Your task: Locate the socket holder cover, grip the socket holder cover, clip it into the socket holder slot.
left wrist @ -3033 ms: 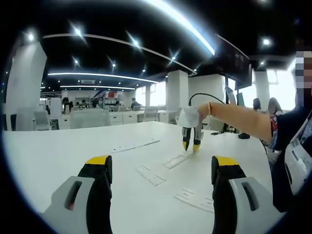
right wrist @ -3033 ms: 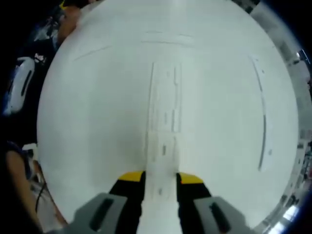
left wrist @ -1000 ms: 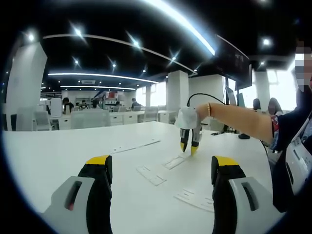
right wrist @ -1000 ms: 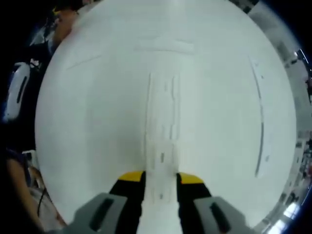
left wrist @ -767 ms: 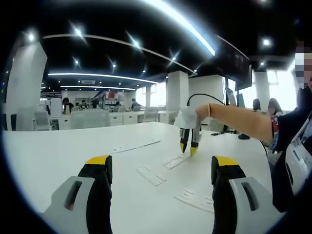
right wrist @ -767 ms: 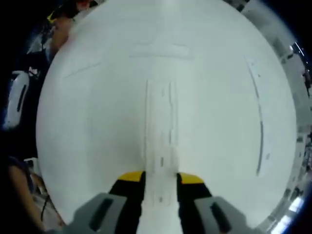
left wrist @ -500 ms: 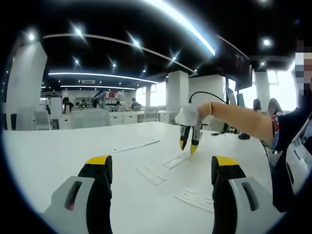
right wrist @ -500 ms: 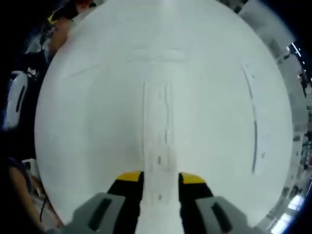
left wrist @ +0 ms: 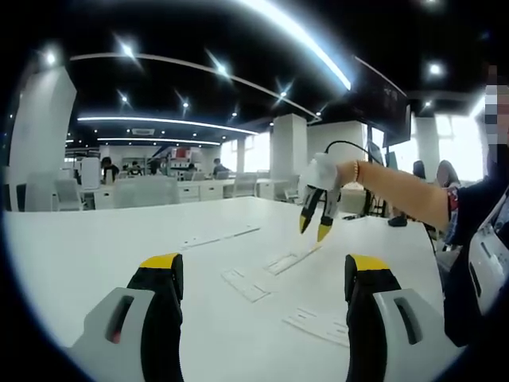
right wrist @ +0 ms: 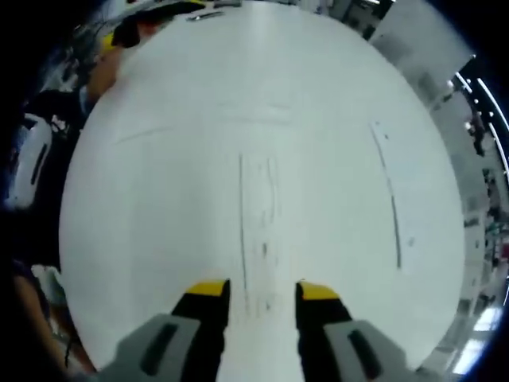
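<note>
My right gripper (right wrist: 258, 293) hangs open above a long white cover (right wrist: 259, 231) on the white table (right wrist: 159, 199). My left gripper (left wrist: 261, 274) is open too. No readable writing.

No legible text, label, brand, number or sign in either view. White plates (left wrist: 246, 286) on table (left wrist: 95, 255): surface markings too small to read. Distant red-and-white patch (left wrist: 181, 154) in background hall: blurred, unreadable.
</note>
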